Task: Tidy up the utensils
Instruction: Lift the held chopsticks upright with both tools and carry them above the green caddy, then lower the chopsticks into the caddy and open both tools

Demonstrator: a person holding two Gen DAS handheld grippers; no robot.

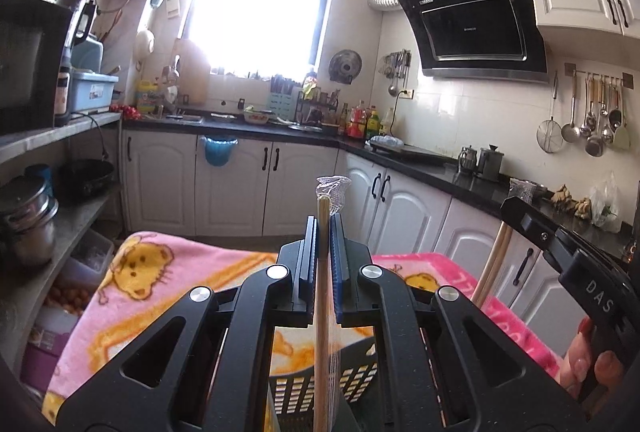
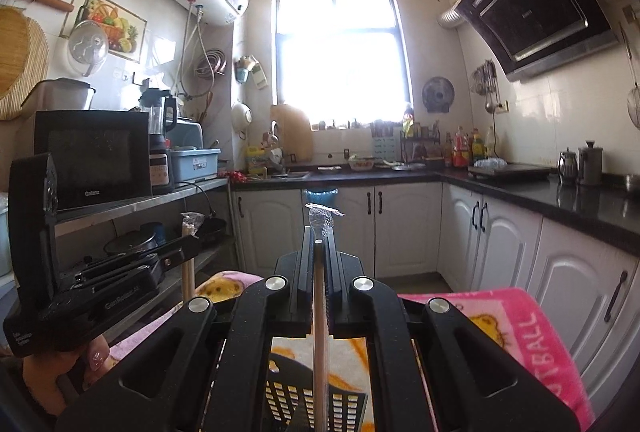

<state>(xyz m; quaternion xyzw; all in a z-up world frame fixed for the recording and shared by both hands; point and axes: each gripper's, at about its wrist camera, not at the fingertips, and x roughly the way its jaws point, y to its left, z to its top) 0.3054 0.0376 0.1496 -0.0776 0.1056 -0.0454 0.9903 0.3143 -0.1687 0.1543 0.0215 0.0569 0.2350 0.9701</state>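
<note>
Kitchen, white cabinets (image 2: 408,228) along two walls, black countertop (image 2: 532,191), bright window (image 2: 340,47) at the far end. Range hood (image 1: 476,27) on the right wall, ladles and a strainer hanging on a rail (image 1: 592,75) beside it. Microwave (image 2: 94,155) on the left shelf rack.

Tabletop in front is covered by a pink cartoon blanket (image 1: 160,272). A black slotted basket (image 1: 320,388) sits on it, directly under both grippers; seen in both wrist views through the gripper frames.

Left gripper (image 1: 323,232): jaws pressed together, pinching a bundle of wooden chopsticks (image 1: 320,312) in a clear plastic sleeve. Sticks stand roughly upright; the crumpled sleeve top pokes out above the jaw tips, lower ends run down toward the basket. Whether they touch the basket, cannot tell.

Right gripper (image 2: 319,244): jaws pressed together, pinching a second sleeved chopstick bundle (image 2: 320,344), same upright pose, sleeve top above the jaw tips, lower end over the basket.

Each gripper shows at the edge of the other's view, held side by side, apart. Fingers (image 1: 580,360) of the person's hand wrap the right gripper's handle.
</note>
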